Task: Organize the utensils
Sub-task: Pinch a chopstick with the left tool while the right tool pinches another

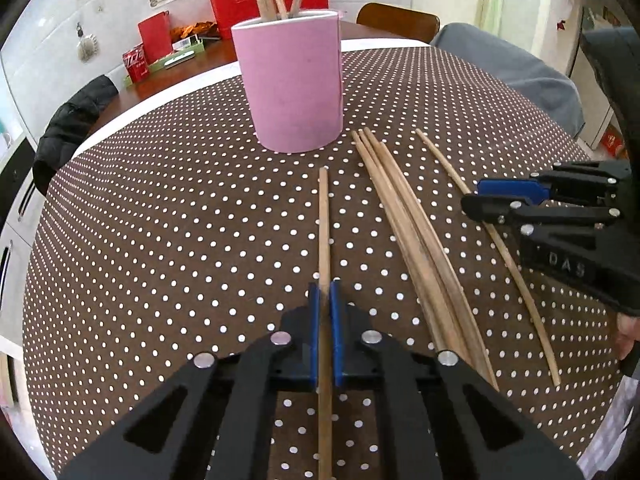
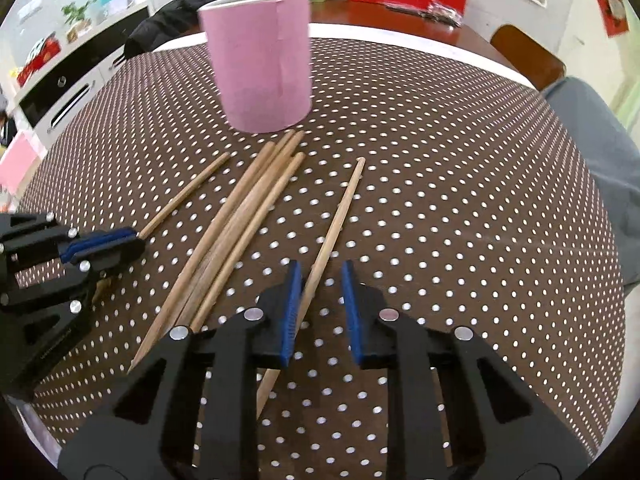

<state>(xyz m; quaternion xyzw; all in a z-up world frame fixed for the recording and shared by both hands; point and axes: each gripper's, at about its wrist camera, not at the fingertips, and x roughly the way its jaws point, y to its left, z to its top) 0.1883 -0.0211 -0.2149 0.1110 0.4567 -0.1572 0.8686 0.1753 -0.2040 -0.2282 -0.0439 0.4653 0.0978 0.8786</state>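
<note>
A pink cup (image 1: 294, 80) holding several wooden chopsticks stands at the far middle of the dotted table; it also shows in the right wrist view (image 2: 262, 60). My left gripper (image 1: 325, 292) is shut on a single chopstick (image 1: 324, 224) that points toward the cup. A bundle of several chopsticks (image 1: 412, 240) lies to its right, also in the right wrist view (image 2: 236, 228). My right gripper (image 2: 320, 272) is open, with a lone chopstick (image 2: 336, 224) lying between its fingers close to the left one. In the left wrist view the right gripper (image 1: 476, 196) hovers over that chopstick (image 1: 444, 164).
The brown polka-dot tablecloth (image 1: 160, 240) covers a round table. A black jacket (image 1: 68, 128) hangs on a chair at the left. Red boxes (image 1: 240, 4) and a soda can (image 1: 134, 62) sit on a wooden table behind. A person's grey leg (image 2: 600, 152) is at the right.
</note>
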